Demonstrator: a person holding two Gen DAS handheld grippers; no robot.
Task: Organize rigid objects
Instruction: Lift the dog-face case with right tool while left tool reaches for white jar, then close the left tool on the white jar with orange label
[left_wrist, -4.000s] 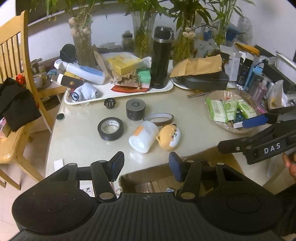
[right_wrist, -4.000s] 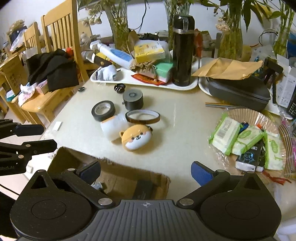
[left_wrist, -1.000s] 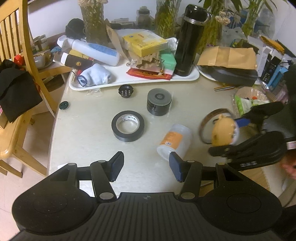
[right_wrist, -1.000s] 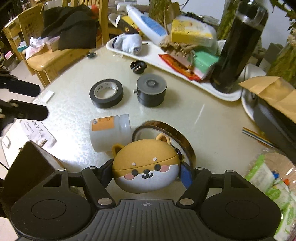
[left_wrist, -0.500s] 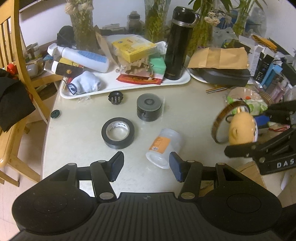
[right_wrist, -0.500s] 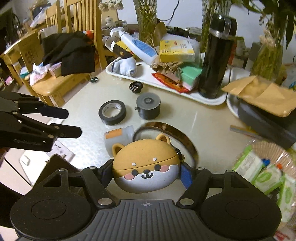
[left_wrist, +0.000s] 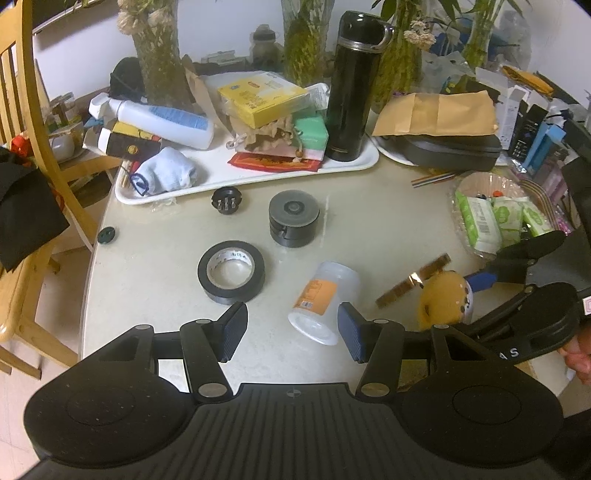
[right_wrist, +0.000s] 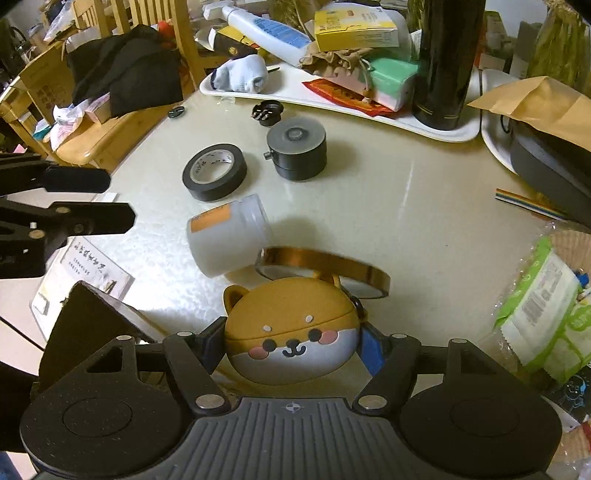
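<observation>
Dim, warm indoor light with soft shadows, a pale glare streak on the table (right_wrist: 406, 192), and fisheye-bent, dark-cornered edges.

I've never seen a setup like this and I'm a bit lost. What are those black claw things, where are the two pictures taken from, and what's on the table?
There is no robot here. A person holds a two-finger gripper in each hand, and each carries a wide-angle camera looking along its fingers. One picture is from the left gripper, the other from the right gripper; each also shows the other at its edge.

On the table lie a black tape roll, a grey round case, a white bottle on its side and a small black plug. Behind is a white tray with a black flask and boxes.

The left gripper is open and empty. The right is shut on a dog-faced case, with an amber tape ring hanging from it.
</observation>
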